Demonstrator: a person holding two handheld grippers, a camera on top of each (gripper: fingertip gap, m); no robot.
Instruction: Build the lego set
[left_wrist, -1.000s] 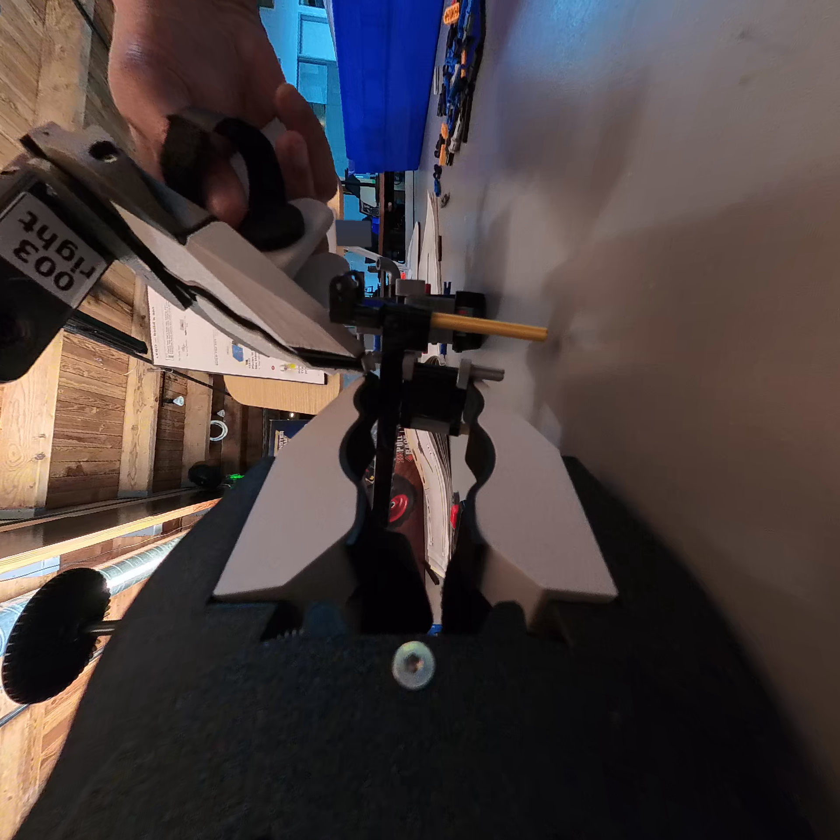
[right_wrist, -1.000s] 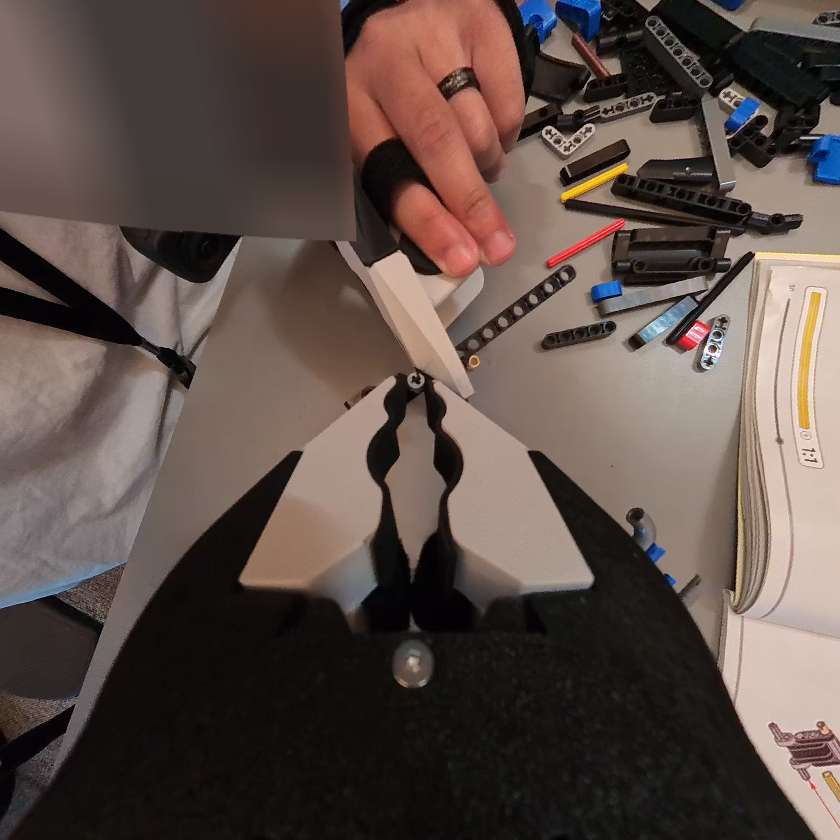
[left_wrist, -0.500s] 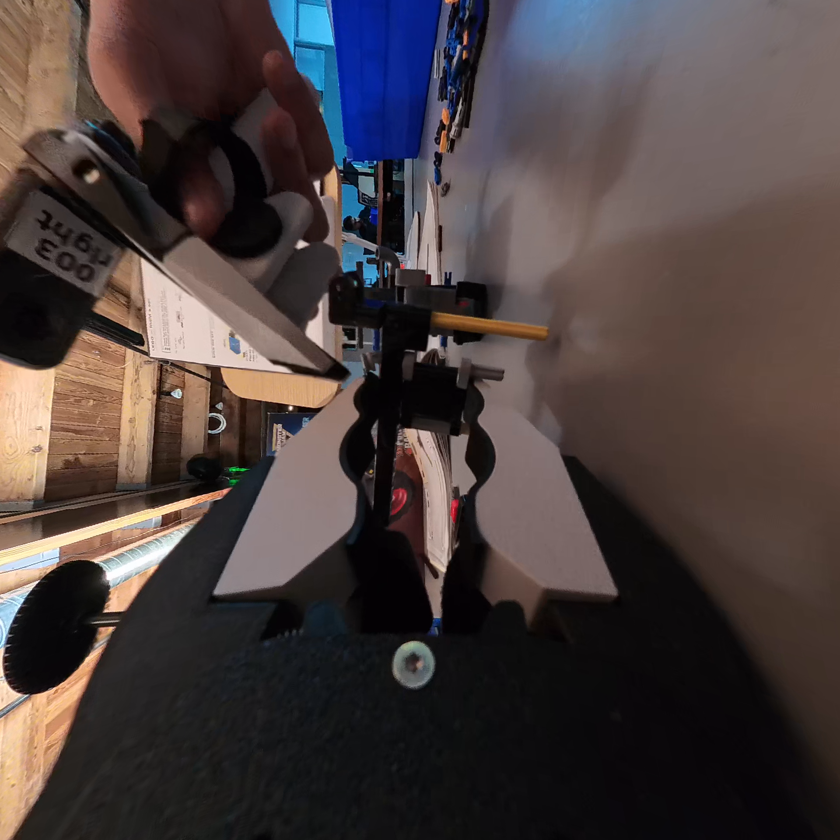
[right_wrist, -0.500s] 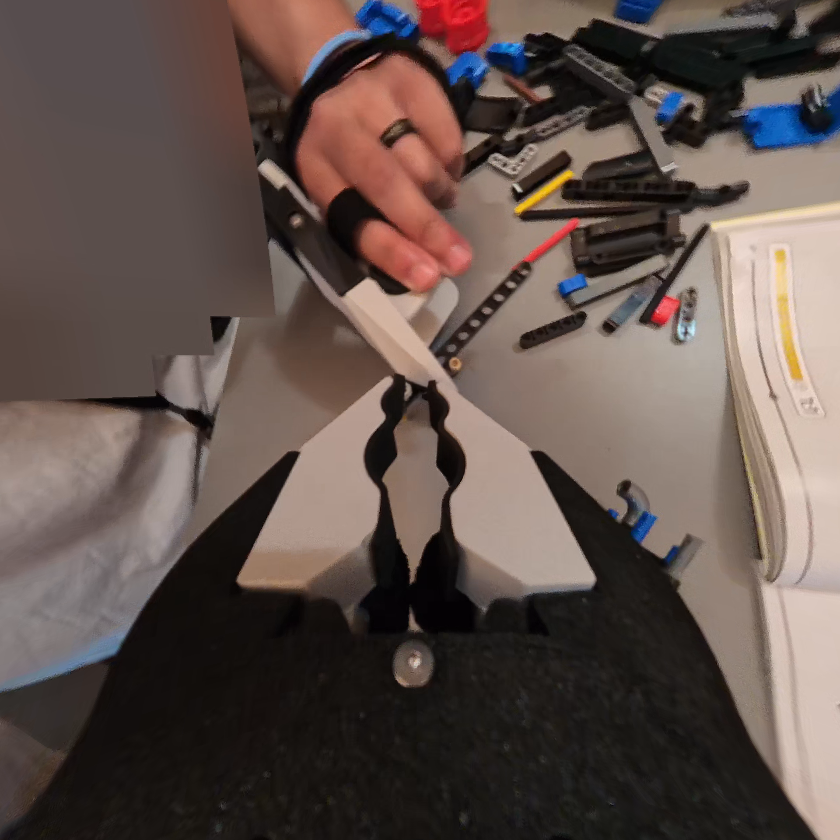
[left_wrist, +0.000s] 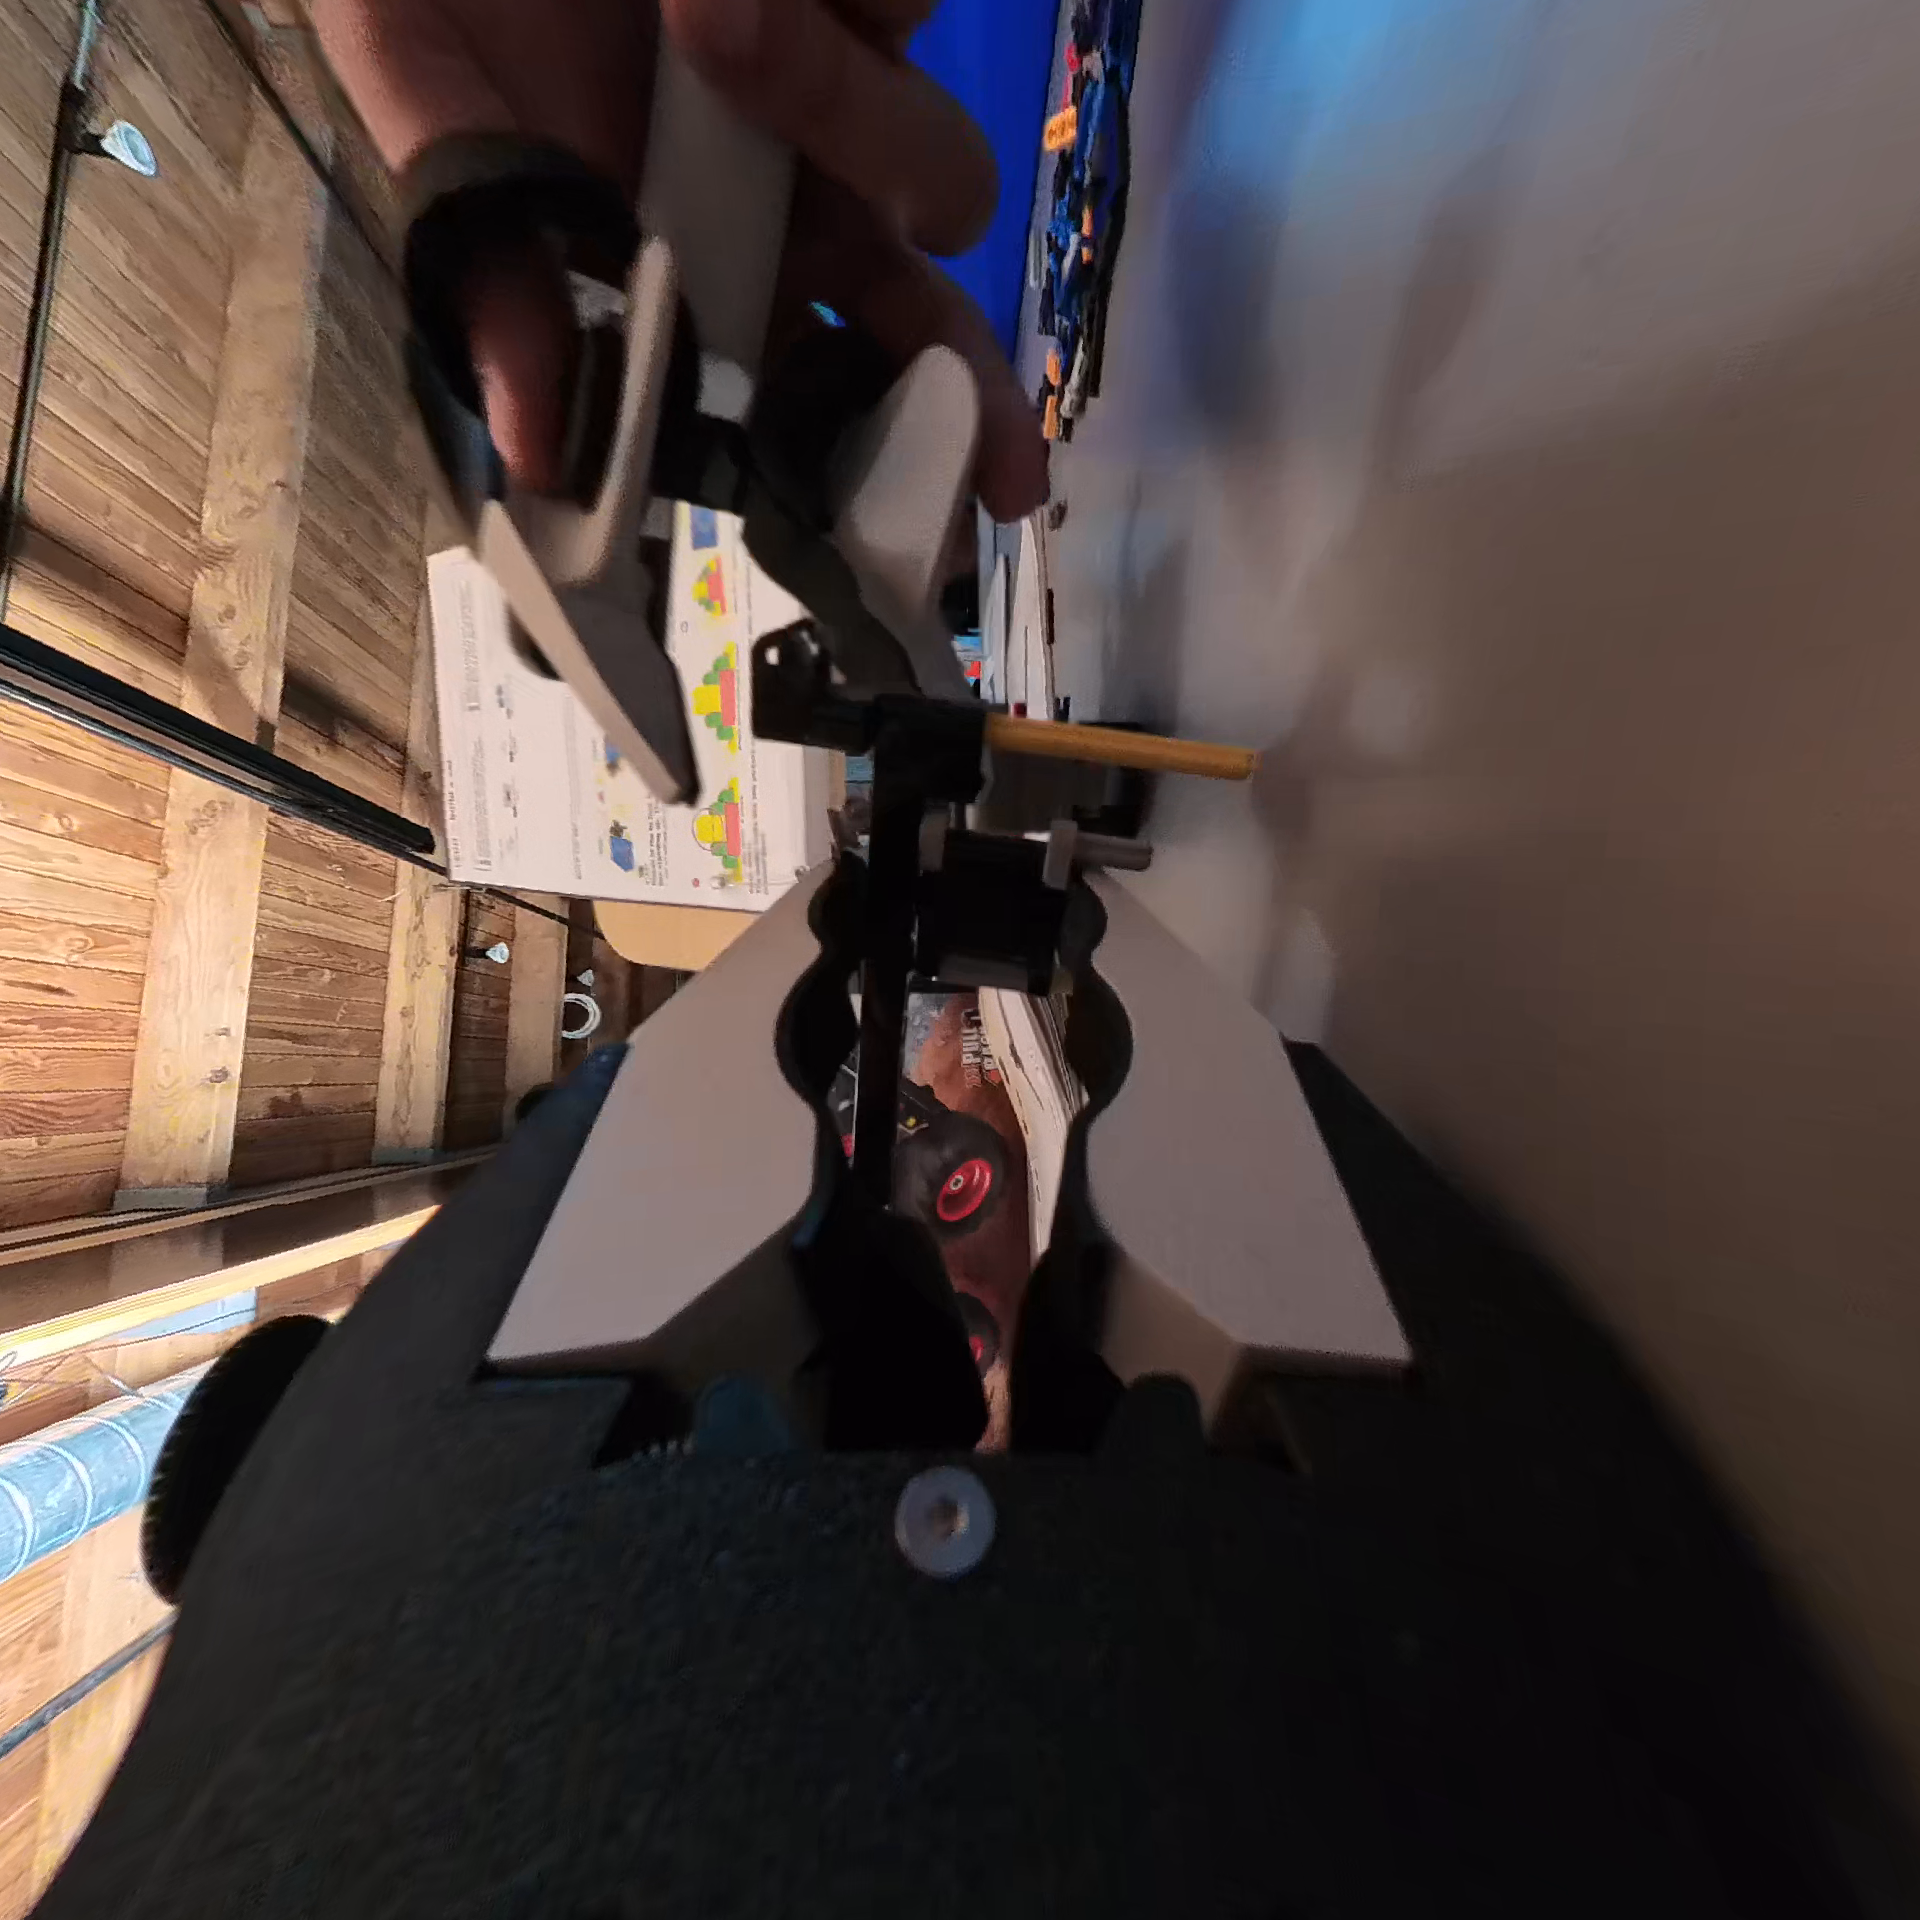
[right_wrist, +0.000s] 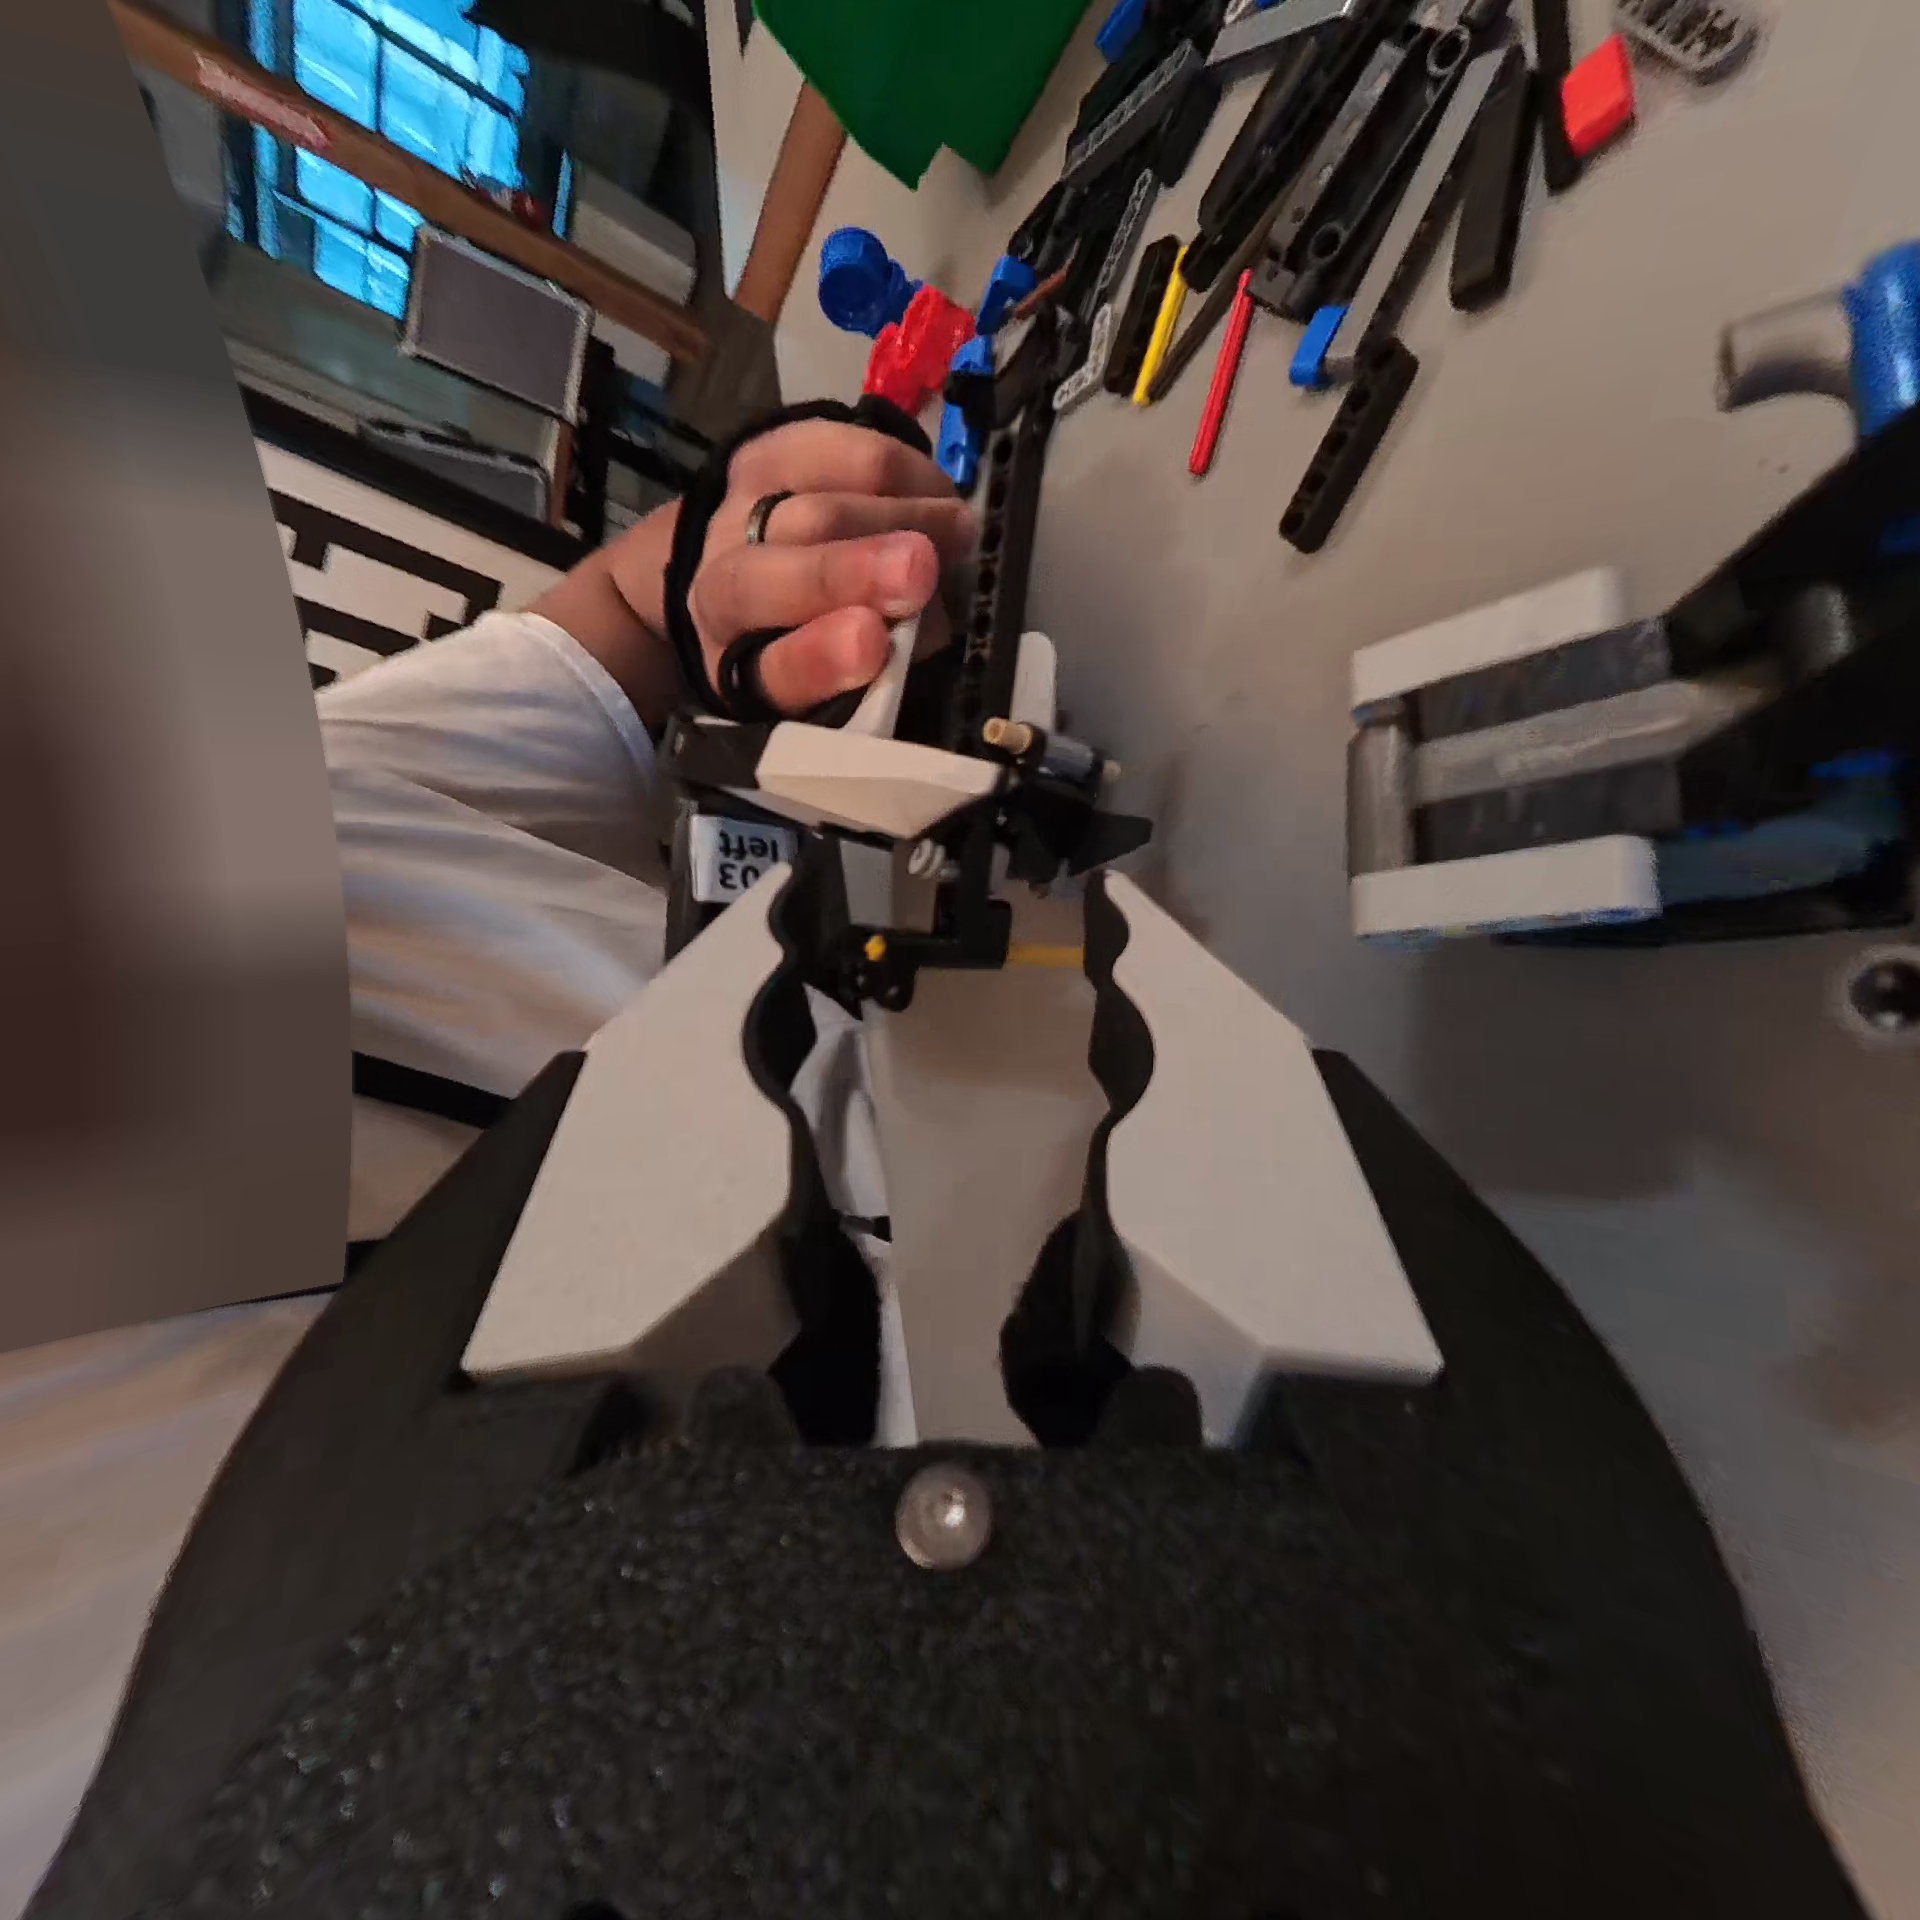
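One black lego assembly (left_wrist: 935, 831) with yellow axle (left_wrist: 1117, 748) sits clenched in left hand-held gripper (left_wrist: 961, 914); right hand-held gripper (right_wrist: 940, 914) gapes.

Dim warm indoor light, heavy motion blur, wide-angle bending at the edges, blue daylight from distant windows.

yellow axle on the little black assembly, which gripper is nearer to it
Left. The left gripper is shut on the black assembly carrying the yellow axle. The right gripper is open, its tips just short of it.
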